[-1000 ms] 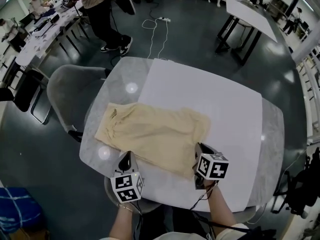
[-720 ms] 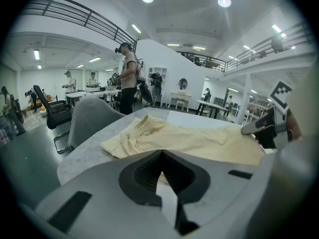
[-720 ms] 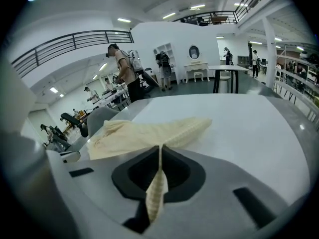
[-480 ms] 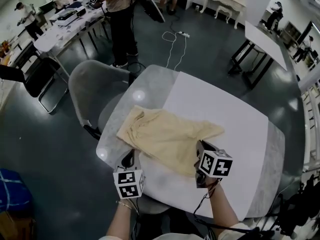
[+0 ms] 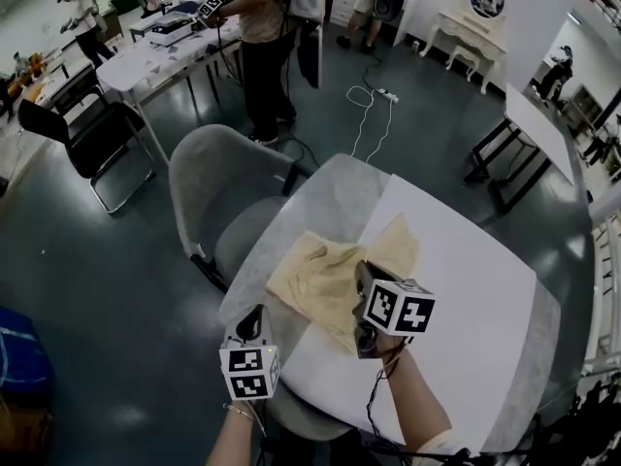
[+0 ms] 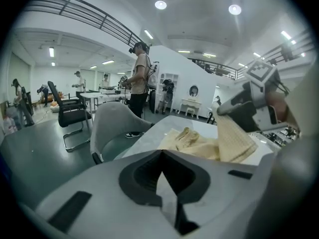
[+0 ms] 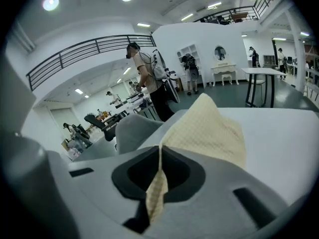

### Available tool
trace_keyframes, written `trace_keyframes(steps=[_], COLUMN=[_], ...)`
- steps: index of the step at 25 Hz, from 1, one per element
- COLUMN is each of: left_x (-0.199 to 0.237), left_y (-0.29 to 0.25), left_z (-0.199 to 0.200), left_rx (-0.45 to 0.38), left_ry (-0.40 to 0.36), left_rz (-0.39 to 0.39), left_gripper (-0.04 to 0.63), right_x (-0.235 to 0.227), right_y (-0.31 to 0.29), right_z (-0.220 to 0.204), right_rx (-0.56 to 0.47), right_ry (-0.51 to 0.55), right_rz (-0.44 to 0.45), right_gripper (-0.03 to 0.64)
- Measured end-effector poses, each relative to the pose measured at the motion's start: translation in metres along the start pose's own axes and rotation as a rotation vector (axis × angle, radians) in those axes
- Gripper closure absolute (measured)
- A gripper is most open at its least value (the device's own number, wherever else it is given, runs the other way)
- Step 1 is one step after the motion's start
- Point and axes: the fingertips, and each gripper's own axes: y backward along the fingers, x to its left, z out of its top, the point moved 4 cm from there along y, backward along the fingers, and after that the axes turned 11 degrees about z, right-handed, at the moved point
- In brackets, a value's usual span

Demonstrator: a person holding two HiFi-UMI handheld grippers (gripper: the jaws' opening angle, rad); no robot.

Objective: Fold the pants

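Observation:
The cream pants [image 5: 325, 275] lie on the table, bunched toward its left side. My right gripper [image 5: 361, 272] is shut on the leg end and holds it lifted above the rest of the cloth. In the right gripper view the fabric [image 7: 209, 128] is pinched between the jaws [image 7: 159, 149] and fans out ahead. My left gripper [image 5: 258, 312] hangs at the table's near-left edge, apart from the pants, jaws together with no cloth in them [image 6: 161, 156]. In the left gripper view the pants [image 6: 192, 141] lie ahead, with the right gripper [image 6: 230, 109] lifting a flap.
A white sheet [image 5: 456, 289] covers most of the grey marble table [image 5: 325, 187]. A grey chair [image 5: 228, 187] stands against the table's far-left side. A person [image 5: 262, 37] stands beyond it, near a long table [image 5: 160, 51]. A cable [image 5: 374, 105] lies on the floor.
My right gripper has lifted the leg end and carried it left over the rest of the pants. My left gripper has come off the pants' near edge and drifted left.

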Motion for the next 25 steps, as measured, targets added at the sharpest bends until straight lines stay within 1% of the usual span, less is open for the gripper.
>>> trace_keyframes(steps=[1, 3, 4, 5, 6, 7, 9, 10, 12, 15, 21, 25], left_x=[0.006, 0.016, 0.021, 0.024, 0.027, 0.029, 0.031, 0.031, 0.029, 0.022, 0.01, 0.002], left_y=[0.0, -0.002, -0.004, -0.007, -0.009, -0.011, -0.014, -0.015, -0.017, -0.018, -0.019, -0.013], left_z=[-0.001, -0.005, -0.008, -0.011, -0.015, -0.018, -0.022, -0.024, -0.026, -0.024, -0.016, -0.007], left_rx=[0.002, 0.009, 0.014, 0.018, 0.021, 0.025, 0.031, 0.034, 0.039, 0.036, 0.014, -0.001], left_ry=[0.004, 0.01, 0.013, 0.016, 0.02, 0.025, 0.033, 0.036, 0.037, 0.033, 0.021, 0.013], left_rz=[0.004, 0.009, 0.012, 0.014, 0.015, 0.014, 0.009, 0.005, -0.004, -0.02, -0.045, -0.055], left_gripper=[0.595, 0.595, 0.595, 0.594, 0.595, 0.595, 0.595, 0.595, 0.594, 0.595, 0.595, 0.594], right_x=[0.012, 0.037, 0.048, 0.055, 0.059, 0.058, 0.049, 0.043, 0.032, 0.02, 0.009, -0.001], right_y=[-0.016, -0.048, -0.063, -0.073, -0.079, -0.082, -0.08, -0.079, -0.075, -0.068, -0.052, -0.027], right_z=[0.003, 0.007, 0.008, 0.01, 0.011, 0.011, 0.007, 0.003, -0.004, -0.008, -0.011, -0.012], right_rx=[-0.01, -0.031, -0.045, -0.063, -0.08, -0.088, -0.077, -0.063, -0.037, -0.032, -0.039, -0.047], right_ry=[-0.012, -0.062, -0.096, -0.129, -0.15, -0.155, -0.126, -0.107, -0.078, -0.055, -0.028, 0.03], right_rz=[0.031, 0.123, 0.173, 0.211, 0.228, 0.22, 0.167, 0.139, 0.096, 0.052, 0.006, -0.05], right_gripper=[0.609, 0.606, 0.578, 0.482, 0.407, 0.404, 0.479, 0.488, 0.488, 0.491, 0.492, 0.537])
